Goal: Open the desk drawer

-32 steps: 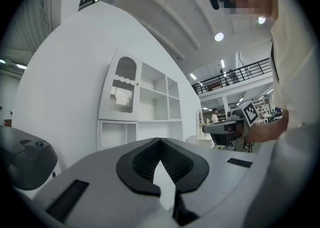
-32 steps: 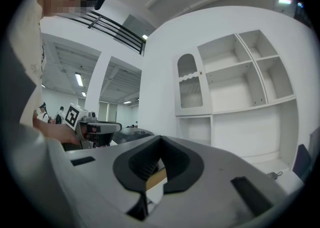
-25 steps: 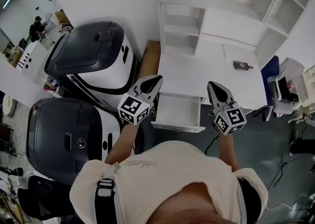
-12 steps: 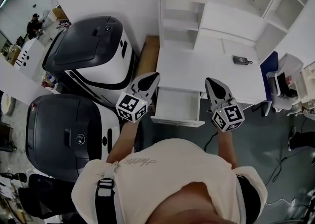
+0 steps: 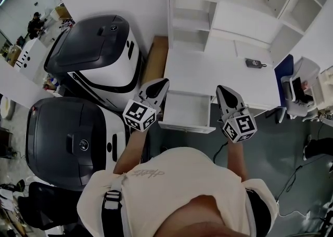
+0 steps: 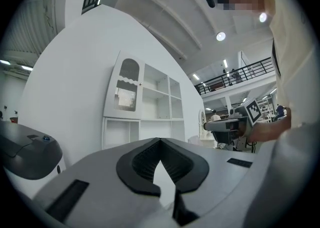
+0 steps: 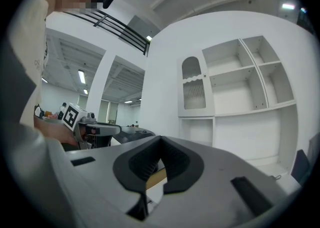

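Drawer (image 5: 186, 110) stands pulled out from under white table (image 5: 229, 77), front edge toward person. It lies between tools: left tool (image 5: 160, 84) just beside its left side, right tool (image 5: 223, 90) near its right. Both tools closed, holding nothing. Left seems nearer.

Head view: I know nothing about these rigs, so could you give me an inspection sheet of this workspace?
Surface: white desk top, mostly bare.
Job's things: white desk drawer, open, nothing seen inside.
Clutter: small dark gadget on the desk top.
Grippers: left gripper and right gripper flank the drawer, jaws together, holding nothing.
Cables: thin dark cable on the grey floor.
Surroundings: white shelf unit above the desk; two large black-and-white machines at the left; office chair at the right.
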`<state>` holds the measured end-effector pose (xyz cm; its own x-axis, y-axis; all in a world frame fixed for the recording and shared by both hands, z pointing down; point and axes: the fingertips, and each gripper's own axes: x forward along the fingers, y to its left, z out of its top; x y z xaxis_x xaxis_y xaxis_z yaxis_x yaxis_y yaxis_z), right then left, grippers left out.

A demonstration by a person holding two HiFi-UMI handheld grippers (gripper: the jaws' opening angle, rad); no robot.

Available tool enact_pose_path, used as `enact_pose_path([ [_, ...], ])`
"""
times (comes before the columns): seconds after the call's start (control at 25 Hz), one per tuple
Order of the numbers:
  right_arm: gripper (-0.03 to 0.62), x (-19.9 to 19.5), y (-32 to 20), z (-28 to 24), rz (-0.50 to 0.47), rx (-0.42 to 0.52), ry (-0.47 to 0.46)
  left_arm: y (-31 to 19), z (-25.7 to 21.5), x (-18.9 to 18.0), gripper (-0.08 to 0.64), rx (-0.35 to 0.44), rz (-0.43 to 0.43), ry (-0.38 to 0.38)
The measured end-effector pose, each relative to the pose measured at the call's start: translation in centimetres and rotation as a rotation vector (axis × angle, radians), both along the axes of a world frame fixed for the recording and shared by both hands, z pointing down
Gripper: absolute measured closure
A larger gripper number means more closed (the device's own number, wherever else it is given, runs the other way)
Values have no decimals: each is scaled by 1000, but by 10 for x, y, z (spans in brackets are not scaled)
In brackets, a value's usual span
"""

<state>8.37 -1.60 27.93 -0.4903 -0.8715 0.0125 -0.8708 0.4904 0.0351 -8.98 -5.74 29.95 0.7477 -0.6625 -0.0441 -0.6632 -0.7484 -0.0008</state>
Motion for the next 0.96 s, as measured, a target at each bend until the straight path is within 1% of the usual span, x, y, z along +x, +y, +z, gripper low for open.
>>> enact_pose_path([
  [0.2,600,-2,3,3,-3,-7,-19,4,9,-2,560,-21,-1,2],
  [0.6,600,-2,15,17,15,-32,-6,15,18,-2,560,-35,14,2],
  [0.76,600,-3,20,19,18,-41,-23,20,24,-5,560,-46,17,-1],
  [0.96,600,-4,22,21,21,-46,6,22,28,-4,560,-53,19,10],
])
